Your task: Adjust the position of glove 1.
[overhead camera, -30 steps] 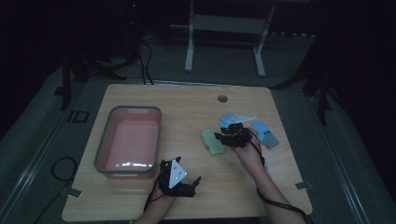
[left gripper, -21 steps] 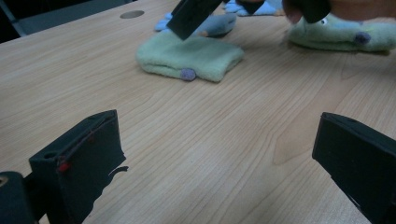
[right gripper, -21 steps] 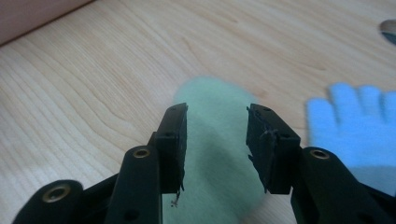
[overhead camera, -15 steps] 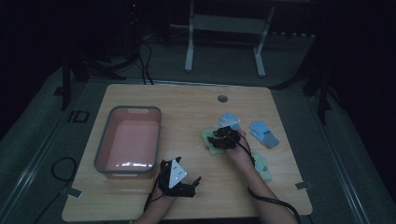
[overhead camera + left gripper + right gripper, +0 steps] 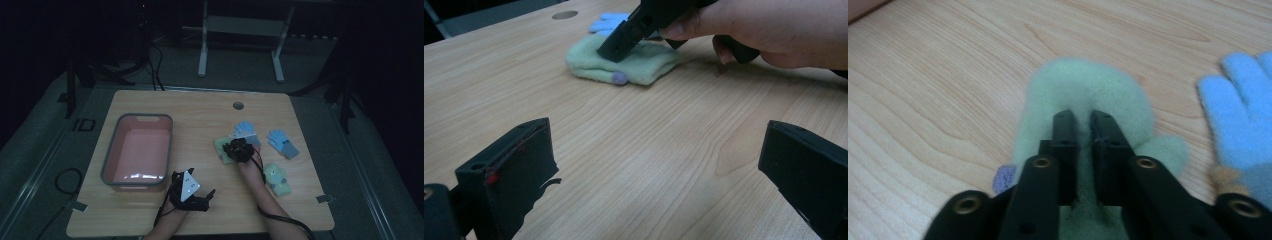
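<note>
On the left of the desk [image 5: 150, 107] the pink bin [image 5: 120, 172] is sitting empty, in the same spot as a second ago. Just in front of it, near the desk's front edge, the left gripper [image 5: 206, 196] is resting with its jaws wide apart and nothing between them; it is not shifting at all.

Further right, the change is happening. The right gripper [image 5: 231, 151] has come down over the last second from above the blue glove [image 5: 243, 129] onto the green mitten [image 5: 1083, 95], which is lying flat on the desk just beside that glove. Its jaws have just been closing, and in the right gripper view they are now nearly together, pinching a fold of the green fleece between them. The left gripper view shows the same gripper [image 5: 616, 45] pressing into the mitten.

This is looking like a finished grasp, so the mitten is probably ready to be lifted, with the bin the likely destination. To the right, a second blue glove [image 5: 283, 143] and a second green mitten [image 5: 276, 178] are waiting untouched.
</note>
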Tool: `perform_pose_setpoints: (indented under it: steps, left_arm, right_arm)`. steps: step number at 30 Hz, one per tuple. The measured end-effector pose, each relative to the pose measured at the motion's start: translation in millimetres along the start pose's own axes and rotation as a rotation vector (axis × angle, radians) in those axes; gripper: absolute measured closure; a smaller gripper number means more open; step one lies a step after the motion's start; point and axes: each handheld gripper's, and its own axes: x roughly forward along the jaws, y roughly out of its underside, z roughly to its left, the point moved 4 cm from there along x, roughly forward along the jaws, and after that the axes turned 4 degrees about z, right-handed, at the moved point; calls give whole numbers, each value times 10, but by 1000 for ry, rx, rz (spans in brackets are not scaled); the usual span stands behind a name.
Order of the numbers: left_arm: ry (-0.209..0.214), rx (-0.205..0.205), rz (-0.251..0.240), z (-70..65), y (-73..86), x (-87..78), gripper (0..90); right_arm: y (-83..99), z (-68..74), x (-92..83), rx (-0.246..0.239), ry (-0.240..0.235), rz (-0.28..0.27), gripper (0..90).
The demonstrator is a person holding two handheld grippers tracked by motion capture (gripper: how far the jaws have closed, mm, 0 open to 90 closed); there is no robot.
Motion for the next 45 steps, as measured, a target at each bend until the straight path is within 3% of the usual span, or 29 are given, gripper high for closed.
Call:
perform_pose_setpoints:
  steps: [5, 14, 21, 24, 25, 28, 32, 41, 45]
  left_arm:
    - [-2, 4, 0, 1, 0, -2, 18]
    - [-8, 6, -2, -1, 0, -2, 18]
    - [-8, 0, 0, 2, 0, 0, 18]
    - [-8, 1, 0, 2, 0, -1, 18]
    - [-8, -1, -2, 0, 0, 0, 18]
    - [-8, 2, -2, -2, 0, 1, 18]
    - [-6, 5, -1, -5, -1, 1, 18]
    - [-4, 7, -1, -7, -1, 2, 18]
    - [-5, 9, 0, -9, 0, -1, 18]
  right_arm:
    - [-70, 50, -107, 35, 24, -15, 872]
    - [-170, 151, -596, 64, 75, -53, 873]
    - [-1, 310, -926, 90, 91, -58, 872]
    - [84, 363, -977, 103, 87, -47, 872]
    - [200, 436, -1025, 124, 61, -52, 872]
    - [338, 502, -1025, 160, 38, -54, 872]
    - [491, 573, -911, 172, 50, -20, 872]
    - [544, 639, -671, 171, 81, 15, 863]
    - [587, 665, -602, 147, 80, 26, 821]
